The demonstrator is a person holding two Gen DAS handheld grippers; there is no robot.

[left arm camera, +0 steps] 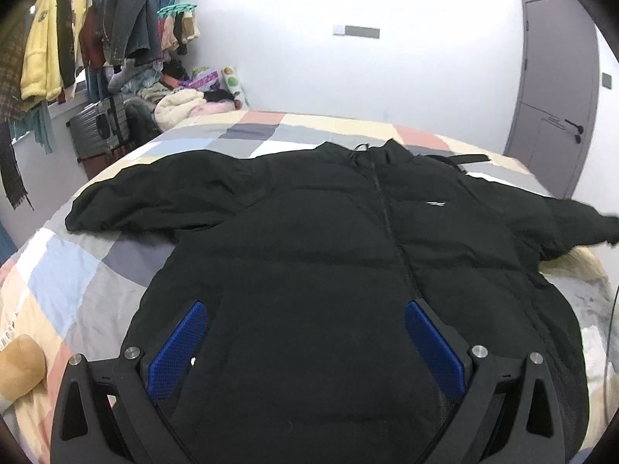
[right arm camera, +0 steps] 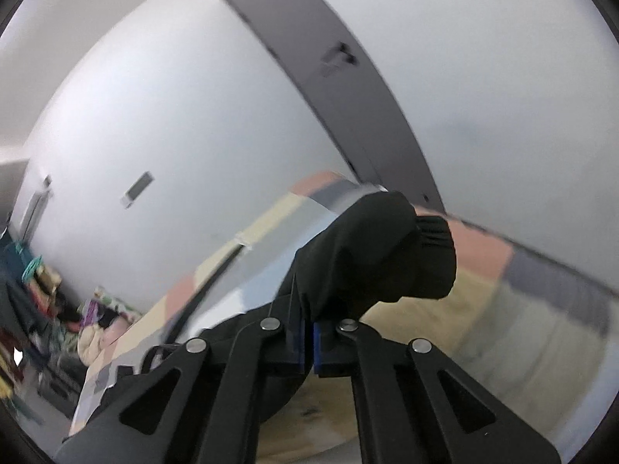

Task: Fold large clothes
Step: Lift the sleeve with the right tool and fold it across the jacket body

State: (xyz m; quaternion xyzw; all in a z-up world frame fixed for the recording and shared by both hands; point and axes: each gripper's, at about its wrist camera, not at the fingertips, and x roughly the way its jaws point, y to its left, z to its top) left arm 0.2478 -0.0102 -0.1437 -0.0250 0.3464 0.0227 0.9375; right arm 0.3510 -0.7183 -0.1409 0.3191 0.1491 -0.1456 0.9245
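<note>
A large black puffer jacket [left arm camera: 329,239] lies front up on the checkered bed [left arm camera: 77,270], zipper closed, both sleeves spread out. My left gripper [left arm camera: 305,332] is open, its blue pads [left arm camera: 182,344] hovering over the jacket's lower hem. My right gripper [right arm camera: 307,332] is shut on the jacket's right sleeve [right arm camera: 371,255] near the ribbed cuff [right arm camera: 435,236] and holds it lifted above the bed. The lifted sleeve end also shows at the right edge of the left wrist view [left arm camera: 588,220].
A rack of hanging clothes [left arm camera: 89,38], a grey suitcase [left arm camera: 100,120] and a pile of laundry [left arm camera: 185,100] stand at the far left. A grey door [left arm camera: 557,89] is at the right. A yellow plush item [left arm camera: 19,363] lies on the bed's left edge.
</note>
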